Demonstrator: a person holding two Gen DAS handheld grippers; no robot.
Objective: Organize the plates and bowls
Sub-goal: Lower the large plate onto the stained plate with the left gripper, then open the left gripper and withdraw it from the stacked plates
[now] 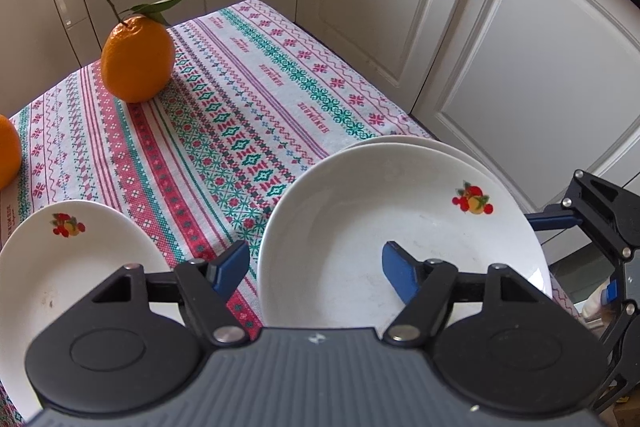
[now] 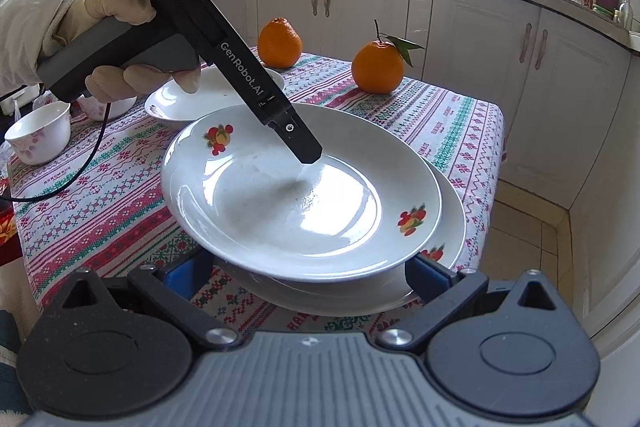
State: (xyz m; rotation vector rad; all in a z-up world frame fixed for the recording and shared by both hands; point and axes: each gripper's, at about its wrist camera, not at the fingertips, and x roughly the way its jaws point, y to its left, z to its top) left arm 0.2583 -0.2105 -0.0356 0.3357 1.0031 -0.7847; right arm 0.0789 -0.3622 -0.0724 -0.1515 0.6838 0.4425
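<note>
A white deep plate with fruit prints (image 2: 280, 203) lies tilted on a second white plate (image 2: 452, 239) at the table's near right corner. It also shows in the left wrist view (image 1: 384, 203), with the lower plate's rim (image 1: 404, 141) behind. My left gripper (image 1: 316, 269) is open; its right finger is over this plate's bowl and its left finger outside the rim. In the right wrist view it reaches down into the plate (image 2: 308, 151). My right gripper (image 2: 308, 273) is open, its blue pads on either side of the stack's near edge. Another white plate (image 1: 60, 259) lies at the left (image 2: 188, 103).
Two oranges (image 2: 378, 67) (image 2: 279, 43) stand on the patterned tablecloth (image 1: 224, 107) at the far side. Small white bowls (image 2: 38, 135) sit at the left edge. White kitchen cabinets (image 2: 560, 99) surround the table; the tiled floor is to the right.
</note>
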